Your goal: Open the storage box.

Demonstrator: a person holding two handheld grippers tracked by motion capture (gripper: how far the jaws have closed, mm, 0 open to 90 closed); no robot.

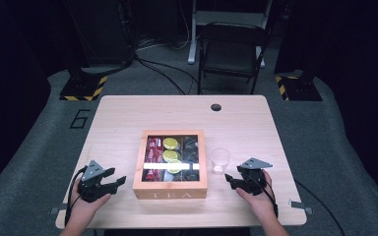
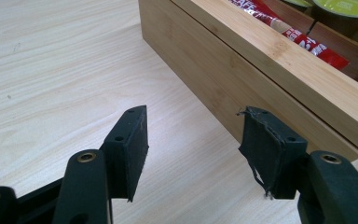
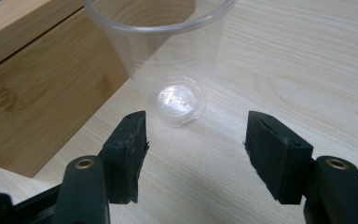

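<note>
A wooden tea box (image 1: 170,188) marked TEA stands in the middle of the table, its glass lid down over red sachets (image 1: 153,150), green-topped capsules (image 1: 171,154) and dark packets. A clear plastic cup (image 1: 220,160) stands upright just right of the box. My left gripper (image 1: 120,181) rests open near the box's front left corner; in the left gripper view the box wall (image 2: 242,70) lies just ahead of the empty jaws (image 2: 193,149). My right gripper (image 1: 229,180) is open, just short of the cup (image 3: 168,51), with nothing between its jaws (image 3: 196,149).
The light wooden table (image 1: 128,118) has a cable hole (image 1: 216,107) near its far edge. A folding chair (image 1: 231,49) stands behind the table. Black and yellow floor plates (image 1: 84,87) lie at both far corners.
</note>
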